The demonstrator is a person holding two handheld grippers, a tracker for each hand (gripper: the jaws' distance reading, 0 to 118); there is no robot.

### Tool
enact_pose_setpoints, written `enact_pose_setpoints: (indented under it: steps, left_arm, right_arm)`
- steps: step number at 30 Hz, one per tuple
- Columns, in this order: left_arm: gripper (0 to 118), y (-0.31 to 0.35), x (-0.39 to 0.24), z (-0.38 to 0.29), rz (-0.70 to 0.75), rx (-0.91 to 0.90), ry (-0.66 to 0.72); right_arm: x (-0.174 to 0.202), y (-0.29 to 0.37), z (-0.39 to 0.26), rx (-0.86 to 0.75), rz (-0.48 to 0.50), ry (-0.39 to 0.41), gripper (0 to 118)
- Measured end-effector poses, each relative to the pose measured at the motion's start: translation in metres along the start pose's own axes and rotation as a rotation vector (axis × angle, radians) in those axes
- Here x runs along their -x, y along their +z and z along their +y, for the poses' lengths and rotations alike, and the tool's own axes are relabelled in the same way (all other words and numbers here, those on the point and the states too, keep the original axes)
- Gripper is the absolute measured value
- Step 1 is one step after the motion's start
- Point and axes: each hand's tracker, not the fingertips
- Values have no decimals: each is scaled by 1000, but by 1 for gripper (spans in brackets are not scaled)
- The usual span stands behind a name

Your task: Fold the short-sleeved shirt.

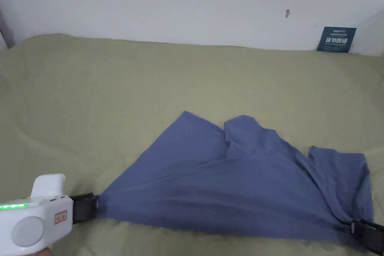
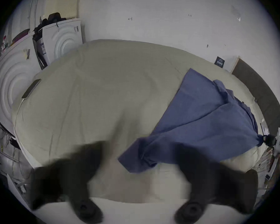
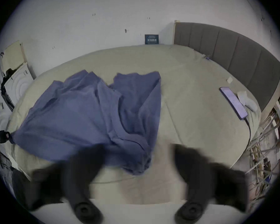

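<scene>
A blue short-sleeved shirt (image 1: 232,178) lies spread and rumpled on the beige bed (image 1: 112,99). Its near edge is drawn taut between two bunched corners. My left gripper (image 1: 95,205) sits at the bottom-left corner and my right gripper (image 1: 354,227) at the bottom-right corner. In the left gripper view the dark jaws are blurred and stand wide apart, and the bunched corner of the shirt (image 2: 136,162) lies loose between them. In the right gripper view the jaws also stand wide apart around the other bunched corner of the shirt (image 3: 141,166).
A dark card (image 1: 336,39) leans on the white wall behind the bed. A phone (image 3: 233,103) on a cable and a white cloth (image 3: 247,99) lie near the grey headboard (image 3: 233,49). Another phone (image 2: 31,88) lies at the bed's far-left edge. White boxes (image 2: 63,38) stand beyond it.
</scene>
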Motion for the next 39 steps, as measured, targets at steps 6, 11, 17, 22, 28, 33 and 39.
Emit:
enact_pose_setpoints:
  steps: [6,11,17,22,28,33,39]
  left_arm:
    - [109,24,9,-8,34,-62,-25]
    - [0,20,33,-26,-4,-30,20]
    - [0,11,42,-20,-48,4,-18]
    - [118,-18,31,3,-67,55,-105]
    - [103,-48,14,13,-55,98,-125]
    - [0,-45,13,7,-190,128,-95]
    - [0,-31,1,6,-159,137,-71]
  right_arm:
    - [54,46,0,-127,41,96,89]
    - [96,57,-23,-136,206,47,0]
    - [140,60,-30,-141,204,134,0]
    - [144,42,-32,-115,220,157,0]
    - [152,36,-28,-80,233,188,0]
    - [156,26,-18,-61,234,220,0]
    - [150,-9,31,-66,230,238,0]
